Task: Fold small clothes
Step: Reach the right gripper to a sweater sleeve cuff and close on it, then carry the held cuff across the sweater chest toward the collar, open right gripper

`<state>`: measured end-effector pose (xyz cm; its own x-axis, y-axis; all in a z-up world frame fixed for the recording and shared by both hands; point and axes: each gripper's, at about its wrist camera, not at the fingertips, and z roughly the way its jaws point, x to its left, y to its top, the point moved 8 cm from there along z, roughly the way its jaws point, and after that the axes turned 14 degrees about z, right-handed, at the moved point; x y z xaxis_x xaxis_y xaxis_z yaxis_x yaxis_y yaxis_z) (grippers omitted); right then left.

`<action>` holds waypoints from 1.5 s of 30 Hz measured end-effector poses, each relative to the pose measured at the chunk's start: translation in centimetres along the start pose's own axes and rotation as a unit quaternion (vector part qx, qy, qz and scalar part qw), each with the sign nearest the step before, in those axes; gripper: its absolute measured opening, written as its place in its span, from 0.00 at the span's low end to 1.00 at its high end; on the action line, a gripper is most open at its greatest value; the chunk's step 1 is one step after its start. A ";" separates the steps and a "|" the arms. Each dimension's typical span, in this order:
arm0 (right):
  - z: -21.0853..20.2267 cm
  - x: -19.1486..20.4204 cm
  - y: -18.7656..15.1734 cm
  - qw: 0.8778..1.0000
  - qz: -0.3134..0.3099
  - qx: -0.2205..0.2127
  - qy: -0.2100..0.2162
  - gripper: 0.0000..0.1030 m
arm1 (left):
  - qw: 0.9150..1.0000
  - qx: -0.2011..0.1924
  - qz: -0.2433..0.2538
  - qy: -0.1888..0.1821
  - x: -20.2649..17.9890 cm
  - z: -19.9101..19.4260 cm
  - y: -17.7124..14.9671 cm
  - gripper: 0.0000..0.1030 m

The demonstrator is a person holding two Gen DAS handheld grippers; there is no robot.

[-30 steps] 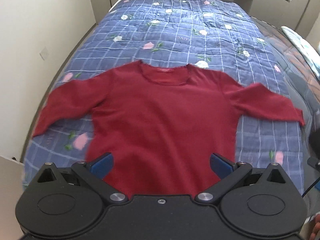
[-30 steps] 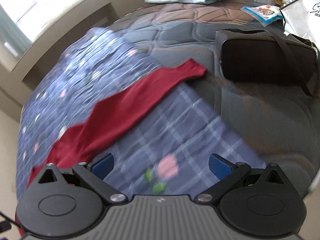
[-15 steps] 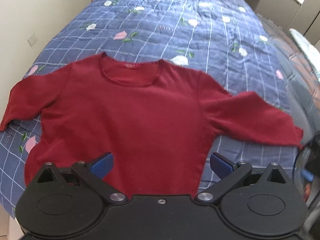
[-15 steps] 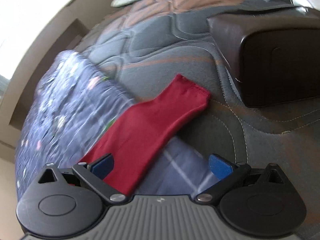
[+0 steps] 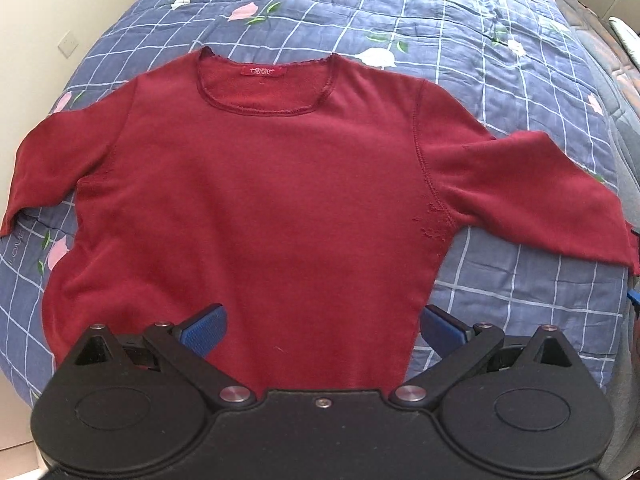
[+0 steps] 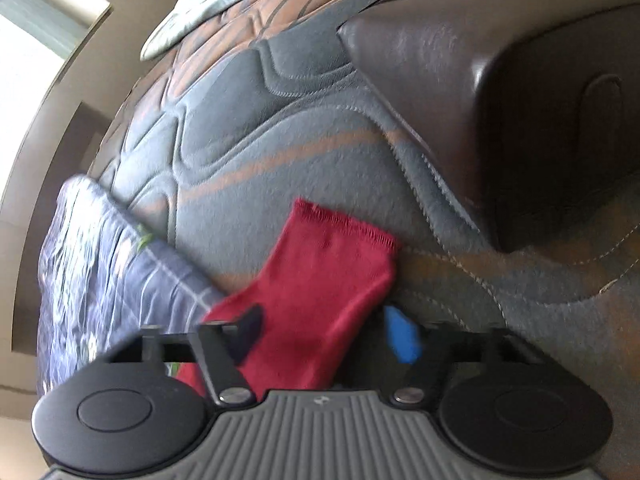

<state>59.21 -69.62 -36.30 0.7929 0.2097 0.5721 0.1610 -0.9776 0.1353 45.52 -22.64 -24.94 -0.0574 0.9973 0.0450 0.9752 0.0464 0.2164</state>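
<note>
A dark red long-sleeved top (image 5: 280, 200) lies flat, front up, on the blue checked quilt (image 5: 460, 32), neck away from me and both sleeves spread out. My left gripper (image 5: 322, 330) is open and empty, hovering over the top's lower hem, its blue pads (image 5: 202, 330) wide apart. In the right wrist view the end of the top's right sleeve (image 6: 320, 280) lies on the grey mattress. My right gripper (image 6: 326, 334) is low over that sleeve, with the sleeve between its partly closed fingers. The view is blurred, so I cannot tell whether they grip the cloth.
A dark brown bag (image 6: 520, 100) sits on the grey quilted mattress (image 6: 280, 120) just beyond the sleeve end. A light pillow (image 6: 208, 8) lies farther back. A wall with a socket (image 5: 68, 42) runs along the bed's left side.
The left gripper has moved closer and lower over the top. The right gripper has moved along the sleeve to its end, dropped over it, and its fingers have come closer together.
</note>
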 end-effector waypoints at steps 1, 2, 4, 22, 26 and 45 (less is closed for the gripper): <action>0.3 0.0 0.1 1.000 0.002 -0.001 -0.006 0.45 | 1.000 0.000 -0.001 -0.001 -0.1 0.0 0.1 0.99; 0.3 -0.2 0.3 1.000 0.002 -0.001 -0.009 0.32 | 1.000 0.000 -0.001 -0.002 -0.1 -0.1 0.1 0.99; 0.3 0.0 0.3 1.000 -0.008 -0.002 -0.013 0.14 | 1.000 -0.001 -0.002 -0.003 -0.3 -0.2 0.4 0.99; -12.4 15.0 -8.7 0.911 -0.387 -0.082 0.113 0.07 | 0.998 -0.040 -0.046 -0.010 2.5 -3.0 3.0 0.99; -16.0 20.0 -16.6 0.856 -0.482 -0.079 0.170 0.07 | 0.996 -0.059 -0.070 -0.010 5.5 -4.1 3.4 0.99; -12.2 15.1 -57.5 0.691 -0.699 0.043 0.178 0.06 | 0.987 -0.090 -0.130 0.018 27.6 -2.3 -0.9 0.99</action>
<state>54.80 -10.08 -25.53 -0.3669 0.9253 0.0956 0.6700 0.1915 0.7172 42.60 4.69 -21.67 -0.3109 0.9504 -0.0014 0.8730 0.2862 0.3949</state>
